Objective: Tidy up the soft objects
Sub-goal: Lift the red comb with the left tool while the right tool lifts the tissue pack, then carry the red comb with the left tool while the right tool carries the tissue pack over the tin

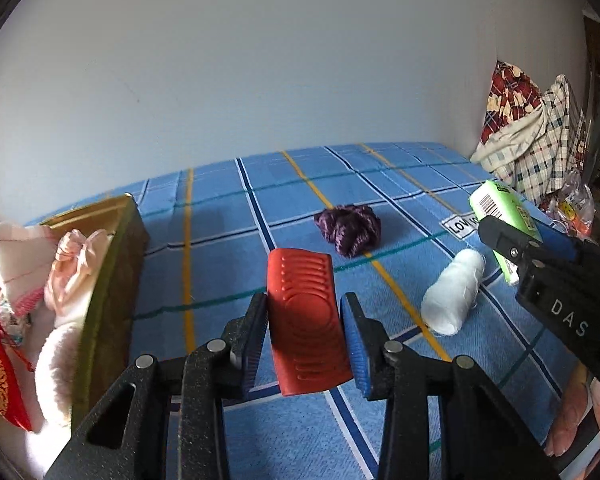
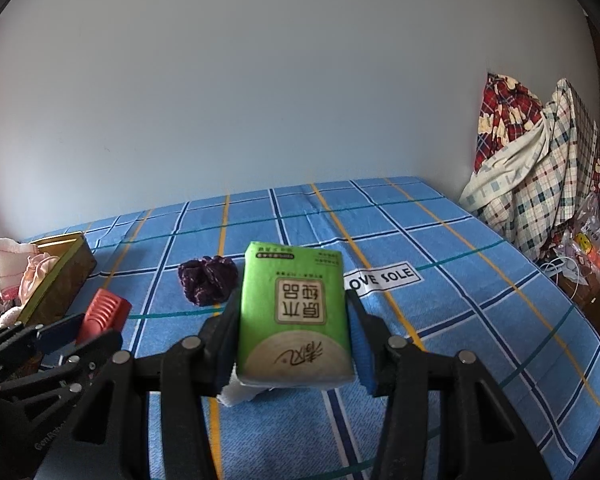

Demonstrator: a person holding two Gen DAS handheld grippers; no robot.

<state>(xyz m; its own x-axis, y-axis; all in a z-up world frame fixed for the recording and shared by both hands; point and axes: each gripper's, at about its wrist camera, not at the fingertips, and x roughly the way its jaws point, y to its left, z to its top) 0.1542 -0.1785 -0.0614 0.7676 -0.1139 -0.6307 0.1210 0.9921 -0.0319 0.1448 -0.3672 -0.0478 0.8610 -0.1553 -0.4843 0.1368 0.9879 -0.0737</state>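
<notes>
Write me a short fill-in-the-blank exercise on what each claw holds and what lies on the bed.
1. The left claw is shut on a ribbed pad coloured ____.
2. The right claw grips a tissue pack coloured ____.
3. The purple cloth lies loose on the ____ checked sheet.
4. The gold box holds soft things coloured pink, white and ____.

Missing words: red; green; blue; red

One tissue pack [image 2: 294, 312]; two grippers – left [image 1: 304, 324], right [image 2: 292, 340]
</notes>
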